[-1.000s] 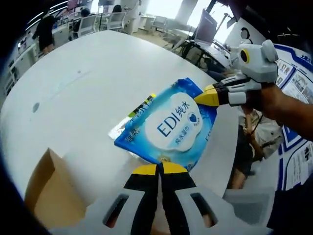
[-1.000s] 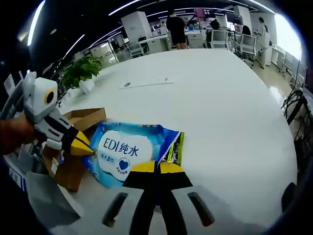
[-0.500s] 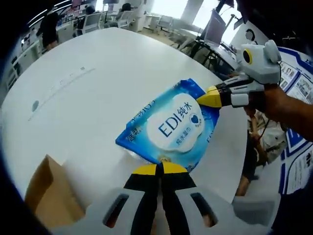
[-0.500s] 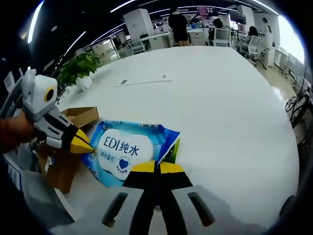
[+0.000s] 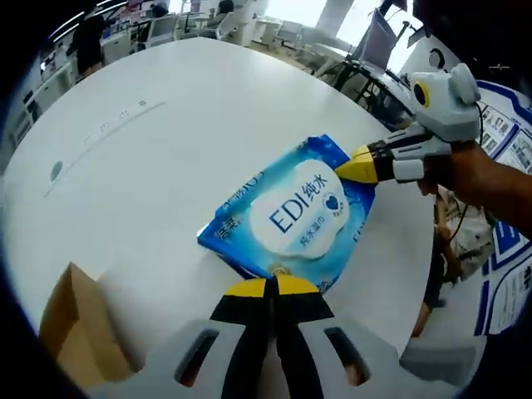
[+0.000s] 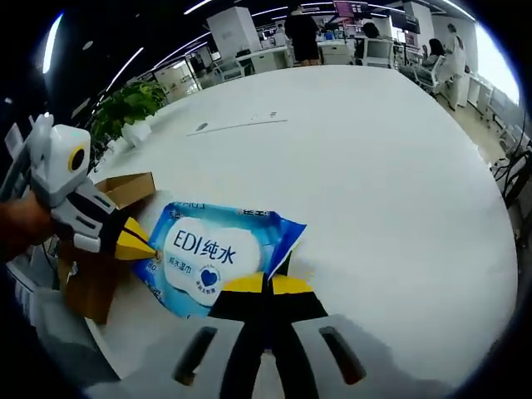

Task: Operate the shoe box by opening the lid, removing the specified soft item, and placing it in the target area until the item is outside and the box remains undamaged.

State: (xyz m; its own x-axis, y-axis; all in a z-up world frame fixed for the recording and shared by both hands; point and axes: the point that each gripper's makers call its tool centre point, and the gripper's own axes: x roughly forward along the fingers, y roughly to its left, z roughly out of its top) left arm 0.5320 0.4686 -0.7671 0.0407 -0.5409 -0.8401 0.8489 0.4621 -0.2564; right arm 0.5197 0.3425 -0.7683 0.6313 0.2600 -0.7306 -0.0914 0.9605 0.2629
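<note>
Yellow-tipped jaws of my left gripper (image 5: 269,288) are pressed together on the near edge of the wipes pack (image 5: 291,214), and my right gripper (image 6: 267,285) pinches the opposite edge the same way, its jaws closed on the blue wrapper. I see the pack stretched flat between them over the white table (image 5: 166,150), its white label printed "EDI" facing up. Beside it, the brown cardboard shoe box (image 6: 104,241) stands at the table's edge.

Blue wipes pack (image 5: 293,218) (label up), beside brown shoe box (image 6: 100,249)
</note>
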